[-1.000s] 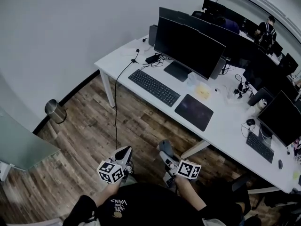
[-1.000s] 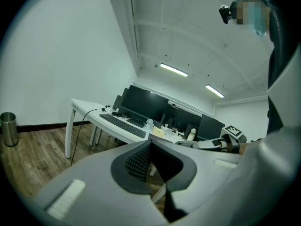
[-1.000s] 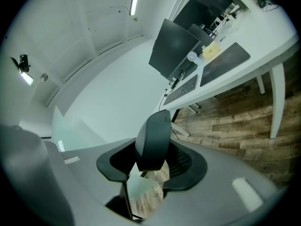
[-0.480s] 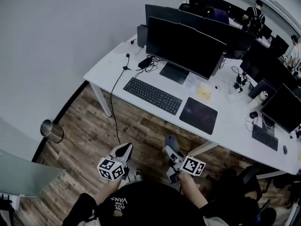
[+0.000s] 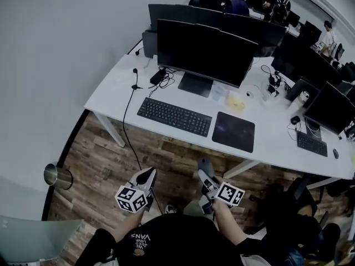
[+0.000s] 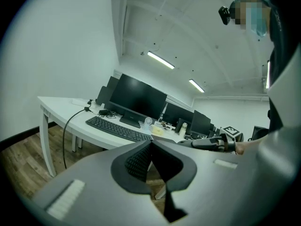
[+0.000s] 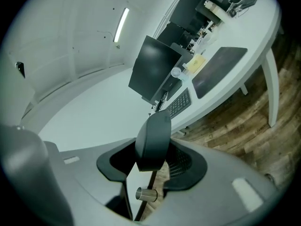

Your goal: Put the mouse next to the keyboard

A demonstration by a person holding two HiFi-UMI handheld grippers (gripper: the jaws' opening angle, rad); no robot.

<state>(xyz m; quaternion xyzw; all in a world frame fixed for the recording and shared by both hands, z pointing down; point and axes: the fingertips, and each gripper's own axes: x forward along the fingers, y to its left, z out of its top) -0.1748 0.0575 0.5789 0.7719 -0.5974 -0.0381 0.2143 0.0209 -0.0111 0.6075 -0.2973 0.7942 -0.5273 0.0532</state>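
A black keyboard point(image 5: 174, 116) lies on the white desk point(image 5: 111, 93) before a dark monitor point(image 5: 202, 51), with a dark mouse pad point(image 5: 234, 131) to its right. Both grippers hang low over the wooden floor, well short of the desk. My right gripper point(image 5: 206, 177) is shut on a dark grey mouse point(image 5: 204, 165); in the right gripper view the mouse point(image 7: 153, 135) stands upright between the jaws, with the keyboard point(image 7: 179, 103) and pad point(image 7: 218, 69) far beyond. My left gripper point(image 5: 145, 177) is shut and holds nothing point(image 6: 150, 145); the keyboard point(image 6: 117, 127) lies ahead of it.
A black cable point(image 5: 127, 129) hangs from the desk's left part to the floor. A metal bin point(image 5: 57, 175) stands by the wall at left. Further right on the desk are another monitor point(image 5: 333, 108), keyboard point(image 5: 310, 143) and mouse point(image 5: 295, 119). People stand at the far desks.
The desk has slid left and lower in the head view, so it looks nearer. Both grippers keep their pose; the right one still holds the mouse.
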